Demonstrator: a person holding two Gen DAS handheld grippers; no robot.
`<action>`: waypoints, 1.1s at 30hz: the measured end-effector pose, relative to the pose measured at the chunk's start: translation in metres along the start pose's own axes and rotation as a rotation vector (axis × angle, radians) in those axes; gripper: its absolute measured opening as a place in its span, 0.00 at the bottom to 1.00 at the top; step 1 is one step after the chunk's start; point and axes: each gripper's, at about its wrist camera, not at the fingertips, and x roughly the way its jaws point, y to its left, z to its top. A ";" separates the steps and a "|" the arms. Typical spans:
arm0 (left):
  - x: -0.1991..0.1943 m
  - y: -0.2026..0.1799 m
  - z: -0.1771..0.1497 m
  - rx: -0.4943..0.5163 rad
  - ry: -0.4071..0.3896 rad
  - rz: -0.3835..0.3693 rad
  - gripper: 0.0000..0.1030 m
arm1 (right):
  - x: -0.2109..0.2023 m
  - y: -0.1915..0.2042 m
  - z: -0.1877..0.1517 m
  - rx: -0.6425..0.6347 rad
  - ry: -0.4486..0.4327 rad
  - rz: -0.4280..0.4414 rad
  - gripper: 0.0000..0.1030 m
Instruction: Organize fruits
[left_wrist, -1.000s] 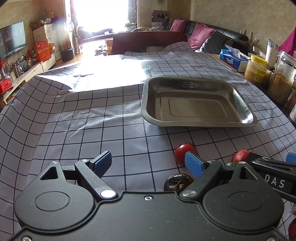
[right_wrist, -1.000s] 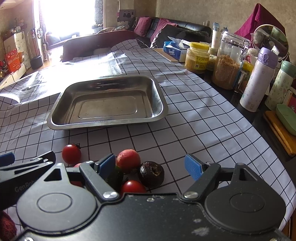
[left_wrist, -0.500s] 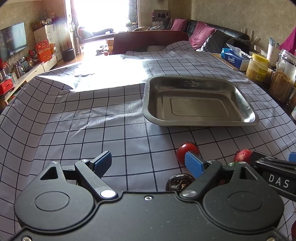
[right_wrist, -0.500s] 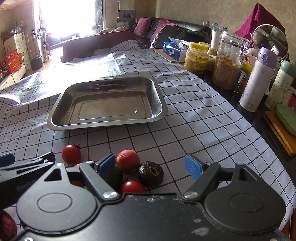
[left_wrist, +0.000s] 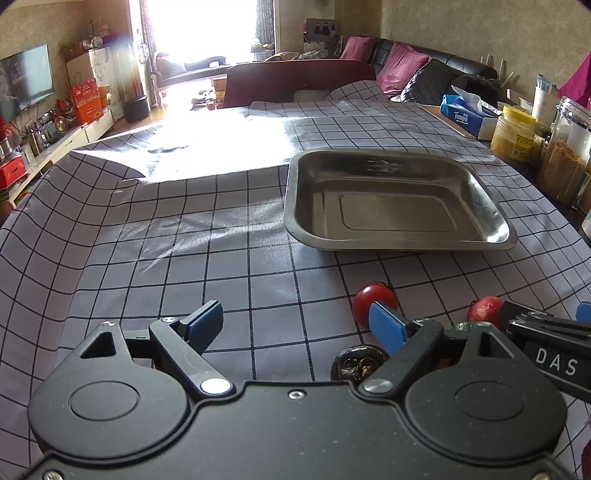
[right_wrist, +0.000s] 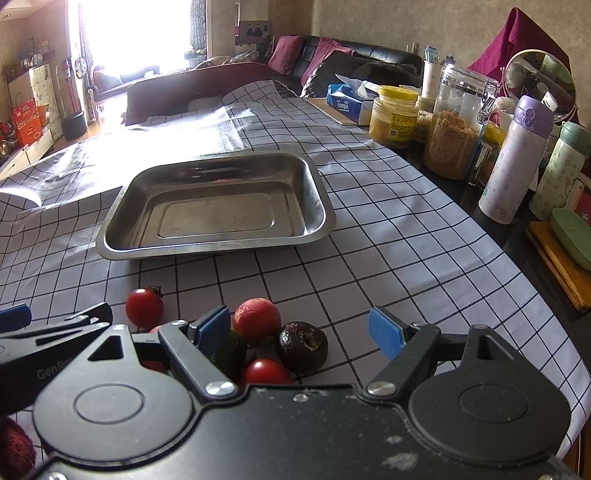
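Both the left gripper (left_wrist: 295, 325) and the right gripper (right_wrist: 299, 328) are held spread wide over the checked tablecloth (left_wrist: 147, 258), nothing pinched. The fruits (right_wrist: 255, 317) are clustered just beside the right gripper's left finger, near the empty steel tray (right_wrist: 314, 184) beyond them.

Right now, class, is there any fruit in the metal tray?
No: the tray holds nothing, and the fruits, such as the tomato, lie on the cloth in front of it.
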 end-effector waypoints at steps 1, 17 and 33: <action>0.000 0.000 0.000 0.000 0.000 0.000 0.84 | 0.000 0.000 0.000 0.000 0.000 0.001 0.82; 0.001 -0.001 0.000 0.004 0.004 -0.005 0.84 | -0.001 0.001 0.000 0.001 0.008 0.008 0.82; -0.004 0.000 0.001 0.007 -0.018 -0.048 0.70 | -0.002 -0.005 -0.001 -0.001 0.007 0.006 0.82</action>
